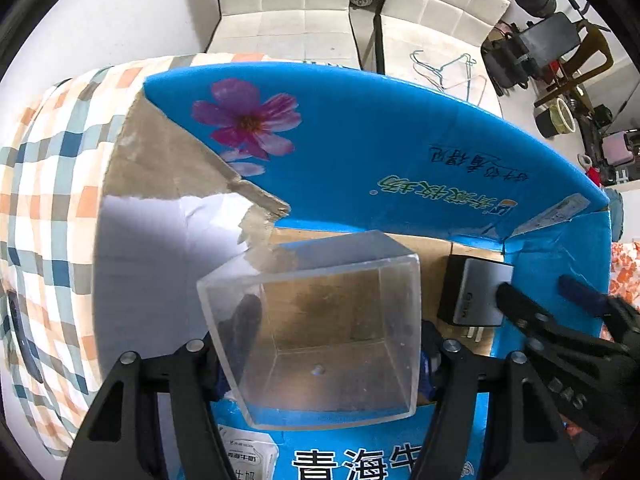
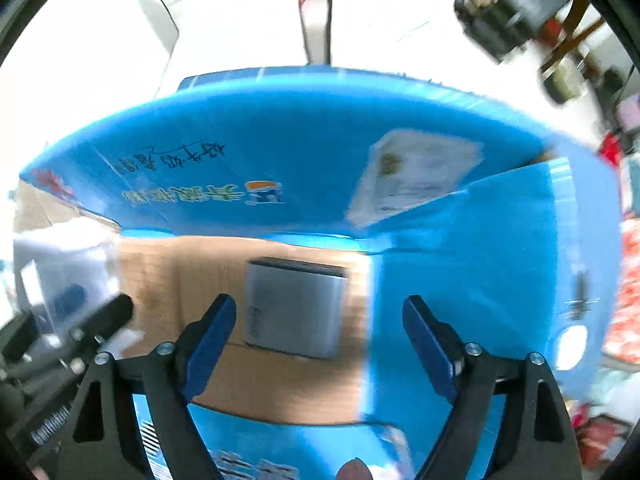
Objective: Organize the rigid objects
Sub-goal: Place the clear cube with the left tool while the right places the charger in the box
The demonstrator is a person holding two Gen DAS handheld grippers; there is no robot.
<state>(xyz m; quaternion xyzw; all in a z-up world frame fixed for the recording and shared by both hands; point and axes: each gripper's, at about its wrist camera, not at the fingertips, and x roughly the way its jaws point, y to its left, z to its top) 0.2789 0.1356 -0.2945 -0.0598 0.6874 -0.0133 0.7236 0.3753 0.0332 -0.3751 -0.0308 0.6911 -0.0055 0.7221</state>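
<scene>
Left claw is clamped on the clear plastic box right over the blue carton, and that box looks stiff, light and slick, so pinching its side walls seems smartest, while the right claw hangs spread wide above the gray charger on the carton floor.

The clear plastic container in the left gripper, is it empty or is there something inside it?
Empty. The clear plastic container, held by the left hand-held gripper, shows only the cardboard box floor through its walls; nothing sits inside.
</scene>
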